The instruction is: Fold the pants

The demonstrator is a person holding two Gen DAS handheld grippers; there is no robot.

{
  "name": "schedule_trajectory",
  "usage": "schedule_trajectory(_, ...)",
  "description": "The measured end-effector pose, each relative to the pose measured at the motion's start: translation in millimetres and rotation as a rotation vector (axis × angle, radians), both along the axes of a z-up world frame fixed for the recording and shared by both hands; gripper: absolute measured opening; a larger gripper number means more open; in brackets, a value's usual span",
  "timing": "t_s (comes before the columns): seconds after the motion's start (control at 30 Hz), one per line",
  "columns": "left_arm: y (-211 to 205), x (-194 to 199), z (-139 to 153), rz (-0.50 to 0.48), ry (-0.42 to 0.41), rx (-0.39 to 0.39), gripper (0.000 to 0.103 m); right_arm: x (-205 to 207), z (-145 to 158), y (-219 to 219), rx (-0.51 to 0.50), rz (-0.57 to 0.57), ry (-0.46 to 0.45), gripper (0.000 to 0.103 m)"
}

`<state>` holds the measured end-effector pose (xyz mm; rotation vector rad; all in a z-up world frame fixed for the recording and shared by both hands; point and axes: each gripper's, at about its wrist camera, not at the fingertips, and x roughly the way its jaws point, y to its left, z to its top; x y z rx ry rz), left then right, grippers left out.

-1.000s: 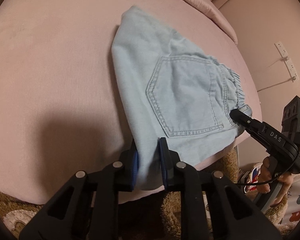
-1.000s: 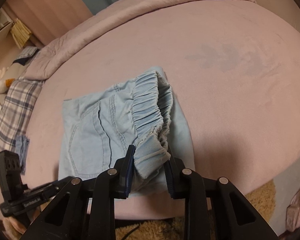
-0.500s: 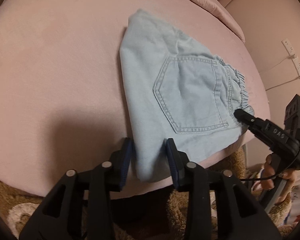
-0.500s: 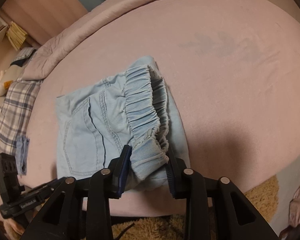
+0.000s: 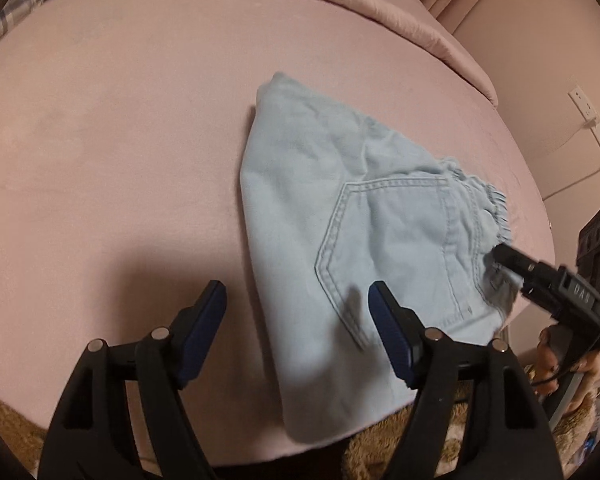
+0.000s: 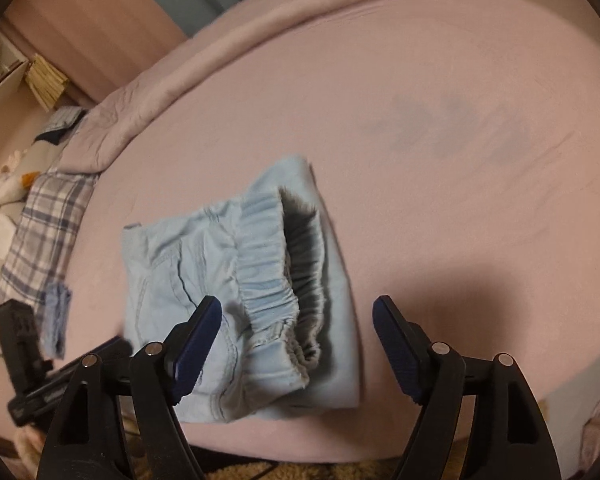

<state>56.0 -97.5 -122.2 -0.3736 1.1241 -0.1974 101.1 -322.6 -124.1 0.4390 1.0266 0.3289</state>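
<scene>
Both my claws have just been opening: my left claw (image 5: 298,300) and my right claw (image 6: 296,316) stand spread, pads clear of the cloth between them. Beyond lie the folded pants (image 5: 352,248), flat near the pink bed's (image 5: 120,140) edge.

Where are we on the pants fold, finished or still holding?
Done: the pants lie as a compact folded stack on the bed, waistband on top. In hand: nothing; the left gripper and right gripper have just opened off the cloth. Left: at most backing away.
</scene>
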Motion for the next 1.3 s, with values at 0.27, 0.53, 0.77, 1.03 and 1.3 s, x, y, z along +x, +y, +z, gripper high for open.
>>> schedule_trajectory(0.27,1.9,12.1,-12.1,0.008,0.008,-0.085,0.044,7.4,-17.4,16.8,0.031,0.062,0.015,0.078)
schedule_trajectory(0.53,1.5,14.0,-2.0,0.011,-0.006,-0.119,0.018,8.6,-10.7,37.1,0.03,0.087,-0.022,0.041)
schedule_trajectory(0.77,-4.2,15.9,38.8,-0.029,-0.098,-0.08,0.014,1.5,27.2,45.7,-0.046,0.105,-0.113,0.035)
schedule_trajectory(1.03,21.0,46.4,68.0,0.01,-0.214,-0.043,0.015,28.8,66.6,64.1,-0.088,0.123,-0.224,0.035)
schedule_trajectory(1.3,39.8,87.2,40.5,0.045,-0.186,0.009,0.015,69.9,56.2,92.9,-0.146,0.137,-0.217,0.036)
